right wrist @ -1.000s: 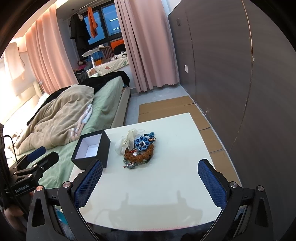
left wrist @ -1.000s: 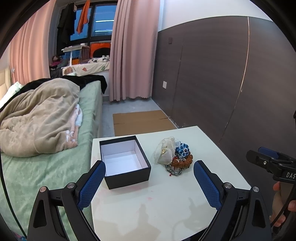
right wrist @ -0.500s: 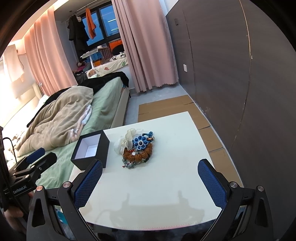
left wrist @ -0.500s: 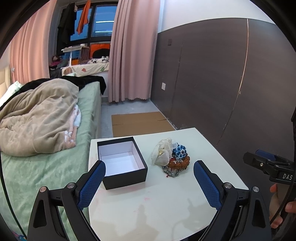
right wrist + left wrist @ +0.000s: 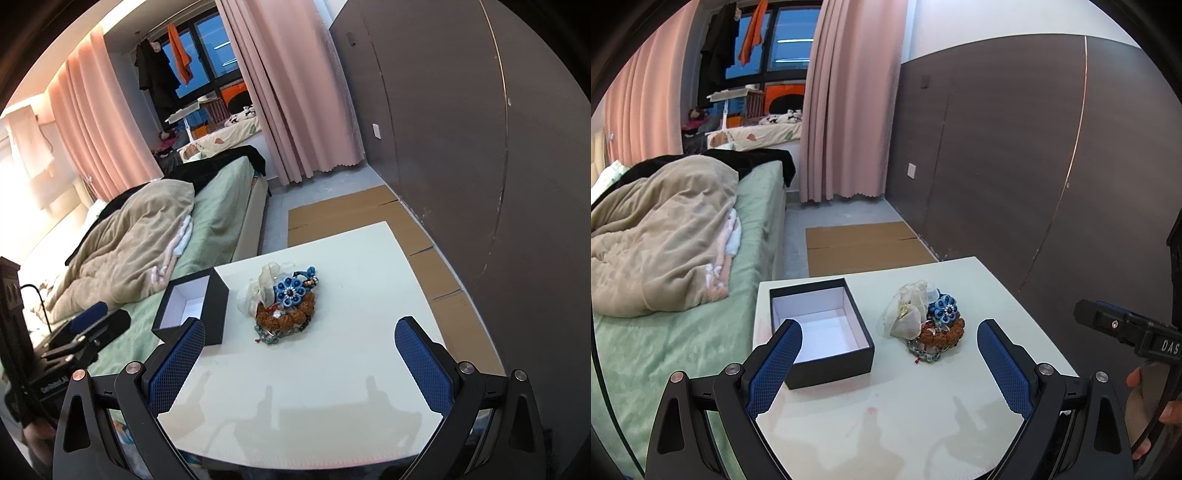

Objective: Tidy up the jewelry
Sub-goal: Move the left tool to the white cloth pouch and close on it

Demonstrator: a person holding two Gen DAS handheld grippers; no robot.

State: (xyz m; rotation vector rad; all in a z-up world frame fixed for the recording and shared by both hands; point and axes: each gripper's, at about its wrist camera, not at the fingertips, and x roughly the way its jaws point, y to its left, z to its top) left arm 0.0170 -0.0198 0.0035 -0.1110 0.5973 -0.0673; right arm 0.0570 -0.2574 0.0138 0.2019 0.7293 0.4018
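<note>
A pile of jewelry (image 5: 929,325) lies on the white table (image 5: 905,413): a blue flower piece, a brown bead bracelet, a chain and a sheer pouch. It also shows in the right wrist view (image 5: 284,306). An open black box (image 5: 820,328) with a white inside stands left of the pile, seen too in the right wrist view (image 5: 192,310). My left gripper (image 5: 888,334) is open and empty, held above the table's near edge. My right gripper (image 5: 299,334) is open and empty, near the pile.
A bed (image 5: 683,295) with a beige blanket runs along the table's left side. A dark panelled wall (image 5: 1015,166) stands on the right. Flattened cardboard (image 5: 864,247) lies on the floor beyond the table. Pink curtains (image 5: 846,103) hang at the back.
Both grippers have drifted a little, so the box and pile sit slightly differently in view. Both stay open and empty. Nothing on the table has moved.
</note>
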